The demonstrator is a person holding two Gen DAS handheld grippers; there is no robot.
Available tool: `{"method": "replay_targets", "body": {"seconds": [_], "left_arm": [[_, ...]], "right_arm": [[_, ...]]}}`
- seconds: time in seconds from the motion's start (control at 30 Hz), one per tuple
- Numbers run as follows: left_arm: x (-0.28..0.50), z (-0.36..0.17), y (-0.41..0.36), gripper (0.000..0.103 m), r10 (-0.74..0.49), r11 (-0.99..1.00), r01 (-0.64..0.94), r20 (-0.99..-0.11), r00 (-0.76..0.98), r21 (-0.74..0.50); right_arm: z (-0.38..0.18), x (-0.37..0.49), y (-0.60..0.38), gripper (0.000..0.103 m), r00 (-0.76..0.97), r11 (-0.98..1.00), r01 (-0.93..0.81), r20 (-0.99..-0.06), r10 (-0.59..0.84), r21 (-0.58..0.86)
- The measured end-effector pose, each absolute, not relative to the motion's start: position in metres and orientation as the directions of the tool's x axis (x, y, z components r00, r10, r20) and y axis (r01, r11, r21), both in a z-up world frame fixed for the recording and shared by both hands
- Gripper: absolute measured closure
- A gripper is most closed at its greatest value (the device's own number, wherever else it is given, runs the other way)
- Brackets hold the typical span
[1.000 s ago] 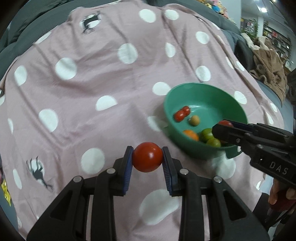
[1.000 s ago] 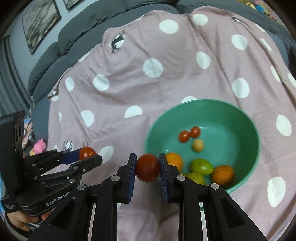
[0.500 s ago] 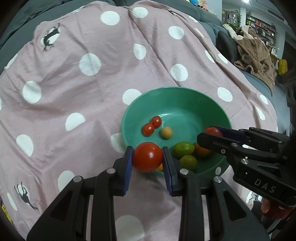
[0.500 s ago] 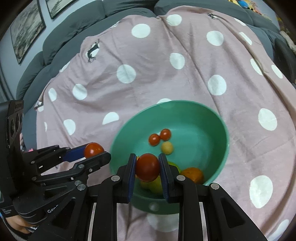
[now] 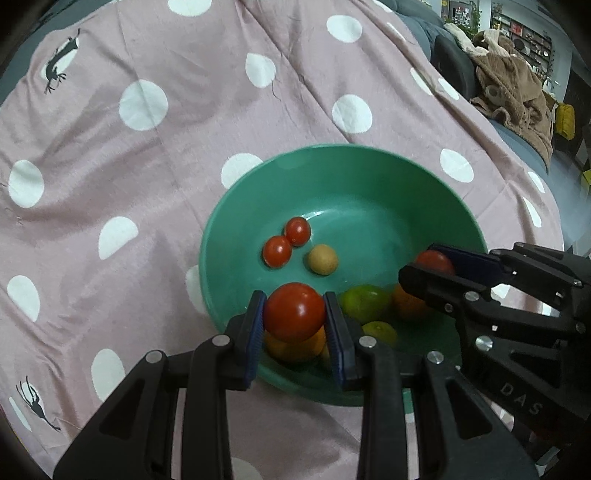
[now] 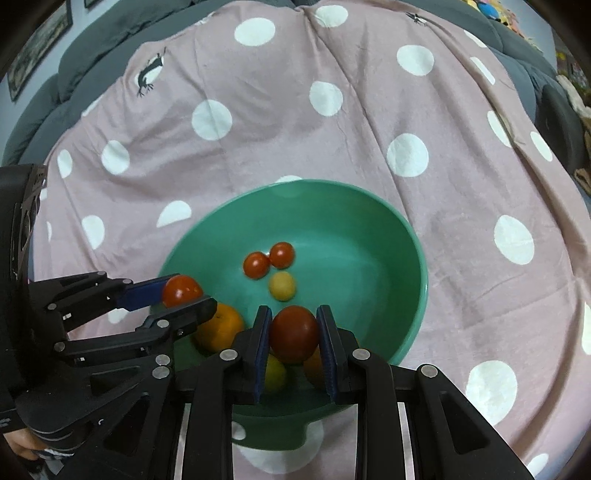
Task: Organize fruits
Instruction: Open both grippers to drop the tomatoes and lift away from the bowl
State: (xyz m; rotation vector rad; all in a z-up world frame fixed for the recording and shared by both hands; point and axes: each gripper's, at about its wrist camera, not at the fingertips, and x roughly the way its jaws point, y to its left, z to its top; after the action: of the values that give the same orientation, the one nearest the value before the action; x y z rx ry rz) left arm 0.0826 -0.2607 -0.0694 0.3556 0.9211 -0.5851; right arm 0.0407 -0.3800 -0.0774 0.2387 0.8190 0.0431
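On the pink dotted cloth [image 5: 207,122], we held both grippers over the green bowl [image 5: 369,162], the left gripper [image 5: 294,320] and right gripper [image 6: 293,335] each pinching a tomato; releasing both into the bowl came next.

Looked like a home living room. Pink polka-dot cloth [image 6: 332,147] was draped over a grey cushioned sofa [image 6: 92,48], with framed pictures [image 6: 40,40] on the wall far left. Far right, a brown plush blanket [image 5: 513,92] was heaped on dark seating, with cluttered shelves [image 5: 517,33] behind it. A green bowl [image 5: 369,166] of fruit sat on the cloth.
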Motion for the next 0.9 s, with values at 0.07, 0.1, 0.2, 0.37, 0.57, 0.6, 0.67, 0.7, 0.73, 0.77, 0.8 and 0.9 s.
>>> {"method": "replay_targets", "body": {"seconds": [0.07, 0.1, 0.2, 0.37, 0.57, 0.6, 0.67, 0.7, 0.73, 0.77, 0.8, 0.9], "left_arm": [[0.083, -0.070, -0.262, 0.062, -0.311, 0.792, 0.608, -0.827, 0.468, 0.047], [0.084, -0.069, -0.261, 0.058, -0.300, 0.797, 0.601, -0.827, 0.475, 0.056], [0.085, -0.063, -0.257, 0.049, -0.304, 0.802, 0.595, -0.827, 0.473, 0.046], [0.081, -0.035, -0.243, 0.023, -0.304, 0.825, 0.563, -0.796, 0.523, 0.054], [0.078, 0.002, -0.225, 0.002, -0.326, 0.837, 0.547, -0.790, 0.520, 0.014], [0.075, 0.008, -0.225, 0.002, -0.319, 0.838, 0.545, -0.787, 0.528, 0.026], [0.070, 0.017, -0.222, 0.001, -0.311, 0.841, 0.540, -0.785, 0.536, 0.036], [0.068, 0.020, -0.221, 0.001, -0.307, 0.842, 0.538, -0.787, 0.535, 0.037], [0.066, 0.025, -0.220, 0.001, -0.303, 0.843, 0.537, -0.788, 0.535, 0.040], [0.065, 0.029, -0.220, 0.001, -0.302, 0.841, 0.539, -0.788, 0.537, 0.045], [0.065, 0.032, -0.220, 0.001, -0.302, 0.840, 0.541, -0.787, 0.538, 0.047], [0.064, 0.042, -0.220, 0.001, -0.307, 0.837, 0.545, -0.781, 0.543, 0.050]], "right_arm": [[-0.078, 0.042, -0.380, 0.074, 0.676, 0.974, 0.055, -0.726, 0.126, 0.221], [-0.078, 0.043, -0.380, 0.072, 0.670, 0.976, 0.062, -0.734, 0.114, 0.208], [-0.075, 0.043, -0.381, 0.067, 0.662, 0.982, 0.074, -0.745, 0.084, 0.176], [-0.053, 0.036, -0.384, 0.065, 0.678, 0.985, 0.066, -0.731, 0.073, 0.160], [-0.018, 0.031, -0.384, 0.054, 0.695, 0.986, 0.038, -0.714, 0.090, 0.161], [-0.013, 0.030, -0.383, 0.053, 0.692, 0.986, 0.025, -0.714, 0.102, 0.165], [-0.004, 0.028, -0.380, 0.051, 0.689, 0.987, 0.009, -0.716, 0.110, 0.160], [-0.001, 0.027, -0.379, 0.051, 0.687, 0.988, 0.002, -0.718, 0.112, 0.155], [0.005, 0.025, -0.377, 0.051, 0.685, 0.989, -0.007, -0.721, 0.110, 0.145], [0.009, 0.025, -0.376, 0.051, 0.685, 0.990, -0.014, -0.720, 0.110, 0.137], [0.013, 0.024, -0.375, 0.051, 0.685, 0.991, -0.018, -0.721, 0.109, 0.132], [0.023, 0.023, -0.375, 0.051, 0.680, 0.991, -0.027, -0.724, 0.116, 0.133]]}}
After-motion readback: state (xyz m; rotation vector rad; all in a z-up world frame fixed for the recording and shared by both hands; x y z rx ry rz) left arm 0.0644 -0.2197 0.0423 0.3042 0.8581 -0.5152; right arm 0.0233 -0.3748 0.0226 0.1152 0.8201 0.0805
